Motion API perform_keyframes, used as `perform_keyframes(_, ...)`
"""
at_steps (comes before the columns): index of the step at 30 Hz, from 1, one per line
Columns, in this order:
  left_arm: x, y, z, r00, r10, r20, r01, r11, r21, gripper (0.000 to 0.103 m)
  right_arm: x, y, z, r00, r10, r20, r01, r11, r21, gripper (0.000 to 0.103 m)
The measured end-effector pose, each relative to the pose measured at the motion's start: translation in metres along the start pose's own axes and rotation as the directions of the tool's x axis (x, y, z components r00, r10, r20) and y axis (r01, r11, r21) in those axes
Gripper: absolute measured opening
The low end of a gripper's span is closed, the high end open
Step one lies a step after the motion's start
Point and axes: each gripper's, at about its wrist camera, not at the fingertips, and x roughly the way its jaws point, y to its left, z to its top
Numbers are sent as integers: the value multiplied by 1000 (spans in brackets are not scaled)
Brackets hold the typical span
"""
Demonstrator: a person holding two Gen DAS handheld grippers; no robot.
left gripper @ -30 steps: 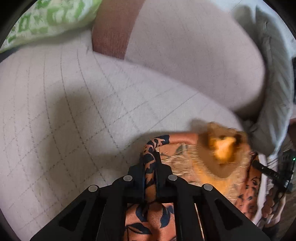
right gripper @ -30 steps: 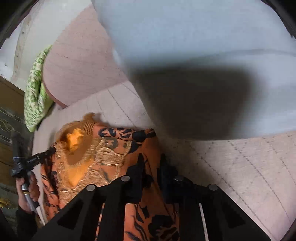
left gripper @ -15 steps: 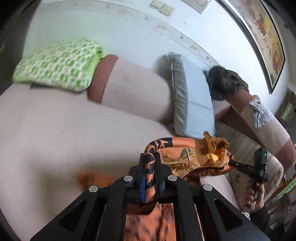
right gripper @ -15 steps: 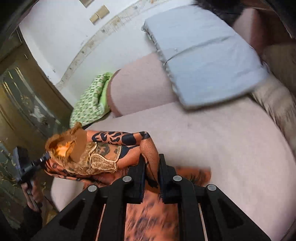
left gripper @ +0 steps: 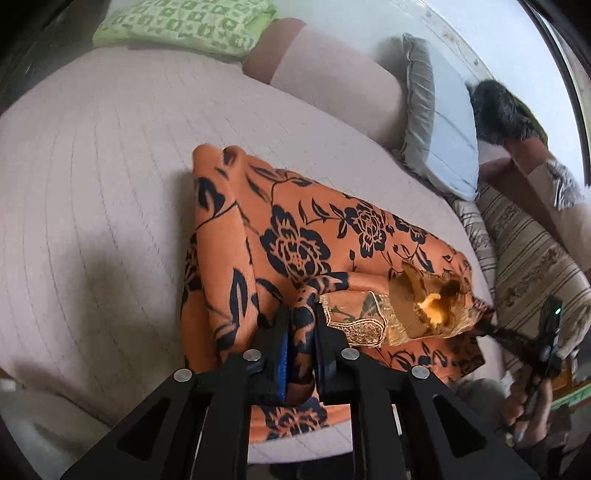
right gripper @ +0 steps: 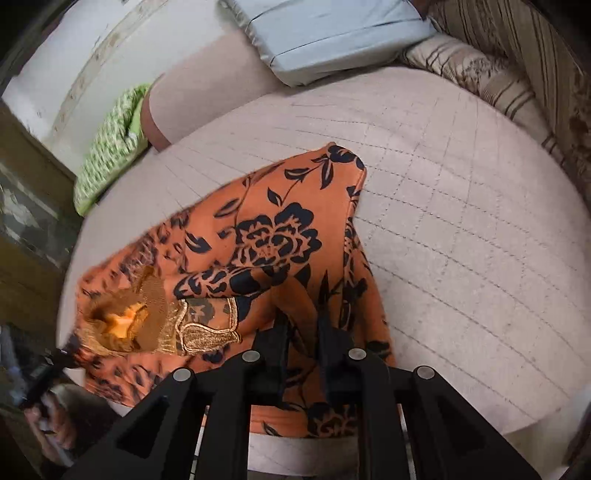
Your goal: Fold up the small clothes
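Note:
An orange garment with black flowers (left gripper: pixel 295 236) lies stretched out over the pale quilted bed (left gripper: pixel 92 155). Its gold-embroidered neck (left gripper: pixel 424 310) is near me. My left gripper (left gripper: pixel 301 317) is shut on one shoulder of the garment. My right gripper (right gripper: pixel 301 325) is shut on the other shoulder of the same garment (right gripper: pixel 273 236). The right gripper also shows at the right of the left wrist view (left gripper: pixel 495 330), gripping the garment's edge. The far hem lies on the bed.
A green patterned pillow (left gripper: pixel 184 22) and a pink bolster (left gripper: pixel 332 81) lie at the head of the bed. A grey-blue pillow (left gripper: pixel 439 122) and a striped cushion (left gripper: pixel 528 254) lie to the right. The bed edge (right gripper: pixel 332 454) is just under the grippers.
Both grippers have come down and back with the garment. It was hanging bunched in the air; now it lies spread over the bed.

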Motion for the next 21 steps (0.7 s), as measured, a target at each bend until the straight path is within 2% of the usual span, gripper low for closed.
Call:
perform_keyframes(3,-14,2,-16,999,-30,-18,30,999,-44,20,5,-13,-10,999,2,-49,-1,1000,30,21)
perform_keyframes(4,-19,0,-19,999,-35,-16,35,998,-44,21,0,-14,-12,999,15,-44,-13,999,42,26)
perform_keyframes(6,-26,-7,-25,998,-55,-11,54,998,-33,22,-16,-20,-18,999,52,-9,-52,997,57,29)
perform_keyframes(8,-44,-9,-29,996,-84,0,84,996,-30,25,-33,-26,-19,989,147,28,-149,985,85,33)
perform_keyframes(10,-55,-11,-29,993,-120,1,120,992,-33,27,-49,-22,-14,978,197,74,-203,975,85,50)
perform_keyframes(12,-64,-13,-28,985,-169,16,170,984,-57,28,-54,-12,-7,976,193,105,-201,976,78,58)
perform_keyframes(14,-69,-14,-26,984,-178,29,179,981,-74,33,-49,-7,2,972,195,129,-208,974,95,58)
perform_keyframes(15,-68,-17,-23,984,-175,34,177,981,-84,38,-42,-5,4,971,208,116,-220,970,103,58)
perform_keyframes(17,-60,-22,-14,986,-162,37,164,983,-85,41,-26,-6,4,970,223,98,-234,965,119,57)
perform_keyframes(19,-47,-27,-2,987,-150,52,155,983,-100,42,-5,-5,6,976,212,44,-216,966,138,48)
perform_keyframes(20,-38,-29,4,989,-139,56,144,985,-99,43,2,-2,5,978,207,24,-208,968,136,48)
perform_keyframes(21,-27,-29,7,994,-101,35,104,990,-96,43,5,-2,1,982,188,2,-187,974,129,47)
